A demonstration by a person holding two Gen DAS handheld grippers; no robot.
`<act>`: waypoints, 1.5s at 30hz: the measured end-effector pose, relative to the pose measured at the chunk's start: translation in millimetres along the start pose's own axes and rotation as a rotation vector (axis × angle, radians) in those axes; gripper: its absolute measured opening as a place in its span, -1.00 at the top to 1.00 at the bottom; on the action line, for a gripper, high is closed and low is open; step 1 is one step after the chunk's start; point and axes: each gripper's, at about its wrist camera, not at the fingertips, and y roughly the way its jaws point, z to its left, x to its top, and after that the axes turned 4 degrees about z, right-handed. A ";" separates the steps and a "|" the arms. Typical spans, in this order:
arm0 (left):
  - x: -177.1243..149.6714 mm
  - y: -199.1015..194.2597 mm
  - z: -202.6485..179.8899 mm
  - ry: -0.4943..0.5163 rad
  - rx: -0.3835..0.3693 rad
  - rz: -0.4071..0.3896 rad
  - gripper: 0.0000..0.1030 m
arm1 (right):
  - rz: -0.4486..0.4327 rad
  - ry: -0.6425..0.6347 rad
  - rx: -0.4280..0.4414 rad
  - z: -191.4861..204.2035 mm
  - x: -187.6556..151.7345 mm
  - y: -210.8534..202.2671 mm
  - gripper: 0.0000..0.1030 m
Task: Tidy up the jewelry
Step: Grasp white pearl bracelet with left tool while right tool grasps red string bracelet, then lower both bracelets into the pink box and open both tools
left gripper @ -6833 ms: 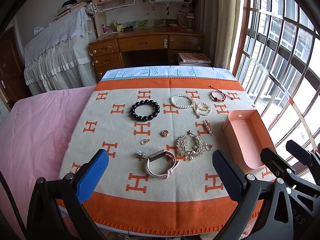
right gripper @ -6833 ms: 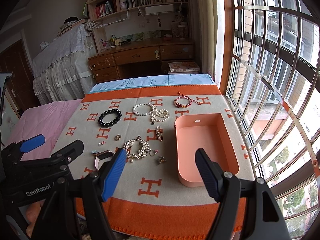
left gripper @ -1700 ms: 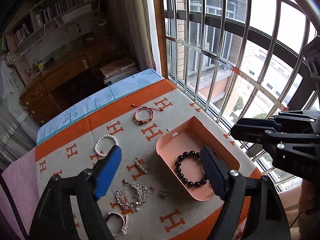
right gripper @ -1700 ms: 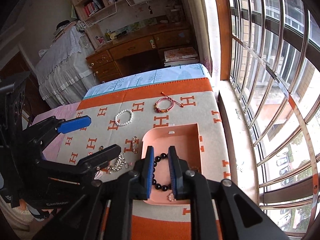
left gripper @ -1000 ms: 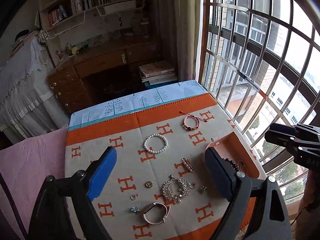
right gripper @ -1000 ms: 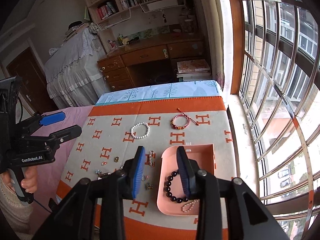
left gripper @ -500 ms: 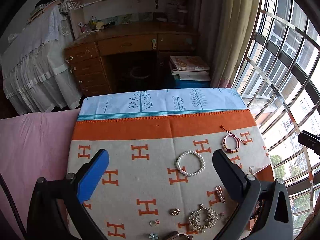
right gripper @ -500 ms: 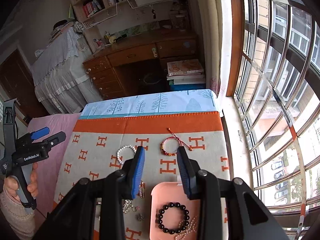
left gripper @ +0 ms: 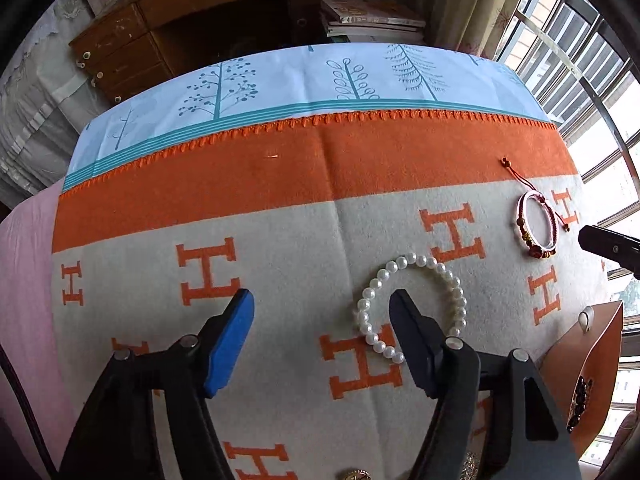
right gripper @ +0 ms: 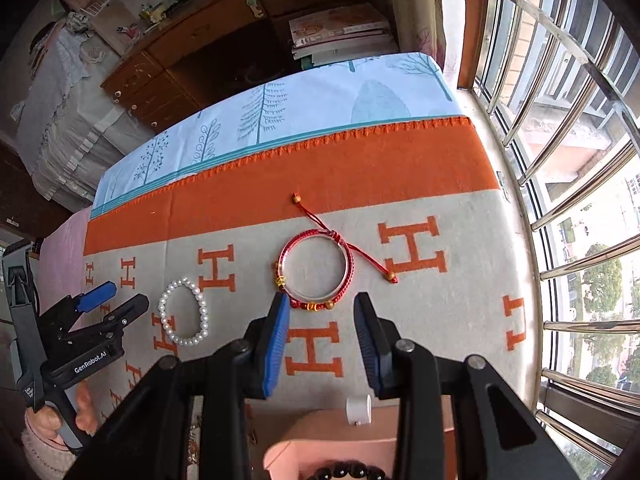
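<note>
A white pearl bracelet point(left gripper: 416, 304) lies flat on the orange-and-cream H-pattern blanket point(left gripper: 280, 248). My left gripper point(left gripper: 322, 308) is open; its right finger sits over the ring's middle and its left finger stands well left of the pearls. The bracelet also shows in the right wrist view point(right gripper: 184, 312). A red cord bracelet with a silver ring and gold beads point(right gripper: 316, 268) lies just ahead of my open right gripper point(right gripper: 322, 308), and also shows in the left wrist view point(left gripper: 538, 226). The pink tray point(right gripper: 360, 444) holds the black bead bracelet point(right gripper: 348, 470).
The pink tray's edge point(left gripper: 600, 344) is at the right in the left wrist view. A light blue tree-print sheet point(left gripper: 304, 80) lies beyond the blanket. A wooden desk point(right gripper: 200, 40) and stacked books point(right gripper: 340, 28) stand behind. Window bars point(right gripper: 560, 160) run along the right.
Both grippers have dropped close to the blanket. The left one now sits at the pearl bracelet and has narrowed. The right one has opened wider and now sits at the red cord bracelet.
</note>
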 end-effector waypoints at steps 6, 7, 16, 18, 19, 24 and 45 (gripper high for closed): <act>3.5 15.8 -7.0 0.030 0.001 0.037 -0.22 | 0.040 0.013 -0.033 -2.6 7.8 30.1 0.35; 4.1 17.6 -8.3 0.035 0.001 0.043 -0.21 | 0.041 0.012 -0.040 -2.5 9.7 33.2 0.36; 12.0 23.5 -21.6 0.062 -0.020 0.084 0.36 | 0.021 -0.039 -0.143 6.7 17.6 46.6 0.83; 12.9 22.3 -29.5 0.067 -0.030 0.099 0.87 | 0.016 -0.047 -0.140 7.0 15.9 45.9 0.88; 12.5 22.3 -31.7 0.065 -0.030 0.103 0.87 | 0.016 -0.044 -0.132 6.2 15.5 45.6 0.88; 3.7 9.8 -36.1 0.036 -0.052 0.054 0.91 | -0.005 -0.034 -0.063 4.5 8.8 37.4 0.89; -97.1 -191.5 -145.9 0.284 -0.198 -0.283 0.90 | -0.314 -0.080 0.081 -5.2 -119.5 -132.9 0.88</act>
